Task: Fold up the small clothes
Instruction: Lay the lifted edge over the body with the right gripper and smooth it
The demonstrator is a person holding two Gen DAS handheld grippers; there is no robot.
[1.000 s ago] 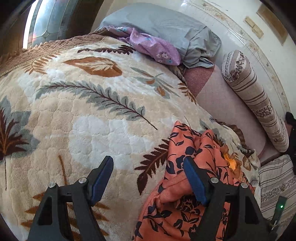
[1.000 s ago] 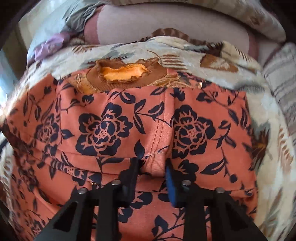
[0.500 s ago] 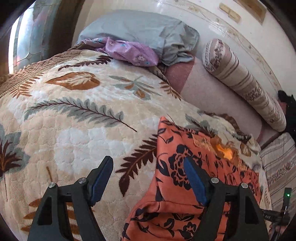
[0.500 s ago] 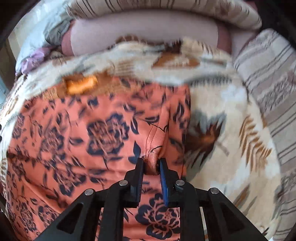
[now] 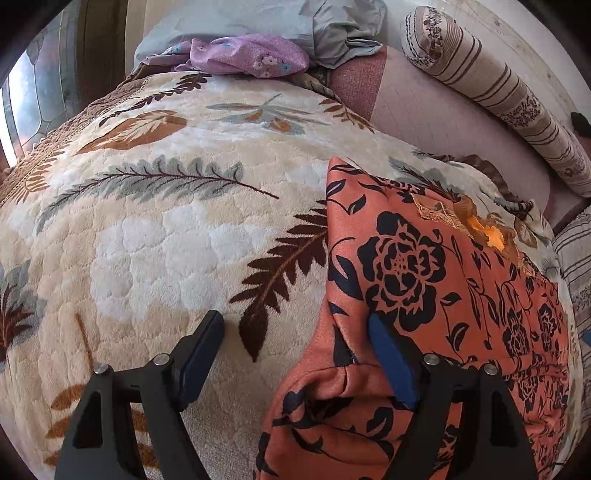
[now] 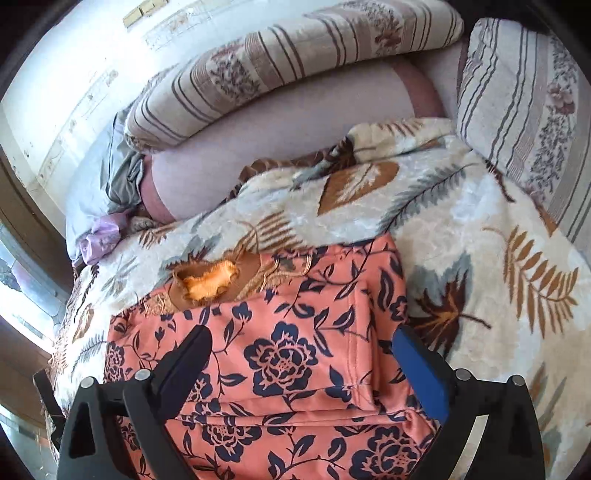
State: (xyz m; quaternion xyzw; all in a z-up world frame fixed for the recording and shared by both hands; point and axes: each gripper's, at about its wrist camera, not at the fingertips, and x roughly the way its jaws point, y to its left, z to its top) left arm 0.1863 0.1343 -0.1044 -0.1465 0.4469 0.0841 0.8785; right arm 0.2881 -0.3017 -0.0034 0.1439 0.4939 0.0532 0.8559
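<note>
Garment lower edge cut off under right gripper; jaws just opened wide, fold released; left gripper apart.

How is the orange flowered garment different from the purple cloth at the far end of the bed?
The orange flowered garment is orange with big dark blue flowers; the purple cloth is lilac with tiny pale flowers. The orange flowered garment lies partly folded, mostly flat, on the leaf-patterned blanket; the purple cloth sits crumpled against the grey pillow. The orange garment lies near the camera; the purple cloth lies far back. Both are floral fabrics.
</note>
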